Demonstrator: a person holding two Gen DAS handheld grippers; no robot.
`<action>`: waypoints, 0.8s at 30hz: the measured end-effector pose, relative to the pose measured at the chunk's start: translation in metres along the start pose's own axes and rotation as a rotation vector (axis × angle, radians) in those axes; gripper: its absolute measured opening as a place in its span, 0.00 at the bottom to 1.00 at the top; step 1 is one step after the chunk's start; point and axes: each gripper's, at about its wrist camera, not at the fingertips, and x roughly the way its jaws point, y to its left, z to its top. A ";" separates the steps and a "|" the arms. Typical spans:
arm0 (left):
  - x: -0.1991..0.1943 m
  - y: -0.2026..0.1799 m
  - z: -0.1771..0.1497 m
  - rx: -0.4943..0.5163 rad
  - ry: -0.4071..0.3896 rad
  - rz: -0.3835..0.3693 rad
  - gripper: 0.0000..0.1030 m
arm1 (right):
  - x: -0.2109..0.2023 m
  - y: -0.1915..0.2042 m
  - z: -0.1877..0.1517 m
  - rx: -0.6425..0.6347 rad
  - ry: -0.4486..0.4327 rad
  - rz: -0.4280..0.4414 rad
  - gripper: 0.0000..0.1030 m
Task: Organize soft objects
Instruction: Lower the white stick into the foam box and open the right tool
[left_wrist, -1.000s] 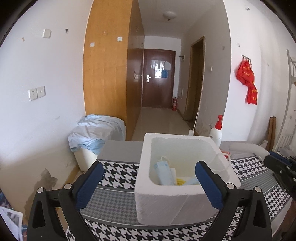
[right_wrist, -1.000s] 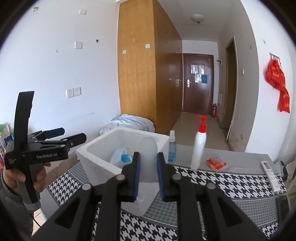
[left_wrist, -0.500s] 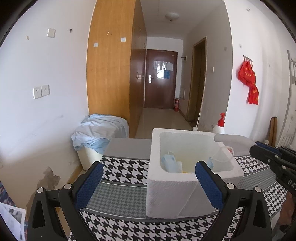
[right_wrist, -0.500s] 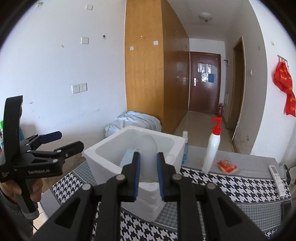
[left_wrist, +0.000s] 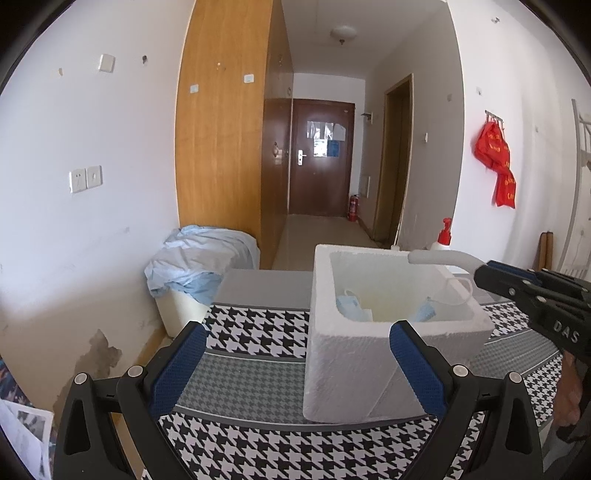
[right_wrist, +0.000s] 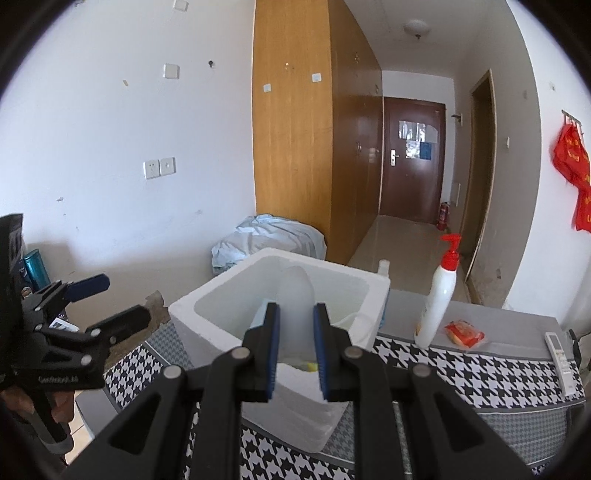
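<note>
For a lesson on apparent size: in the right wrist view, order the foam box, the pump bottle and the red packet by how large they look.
1. foam box, nearest the camera
2. pump bottle
3. red packet

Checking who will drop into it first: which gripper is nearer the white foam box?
Right. The right gripper, shut on a pale soft object, reaches over the white foam box; the left gripper hangs open short of its near corner.

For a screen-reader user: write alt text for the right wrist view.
The right gripper is shut on a pale, soft white object, held over an open white foam box on a houndstooth-covered table. The left gripper, open and empty, is at the left; a red-pump lotion bottle stands to the right of the box.
</note>
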 end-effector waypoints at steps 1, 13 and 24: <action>0.000 0.001 -0.001 -0.001 0.001 -0.001 0.97 | 0.002 0.000 0.000 -0.001 0.002 -0.002 0.21; 0.004 0.012 -0.012 -0.020 0.019 0.007 0.97 | 0.022 0.004 0.005 -0.005 0.029 -0.003 0.21; 0.005 0.013 -0.020 -0.010 0.032 0.005 0.97 | 0.037 -0.004 0.005 0.042 0.053 0.035 0.52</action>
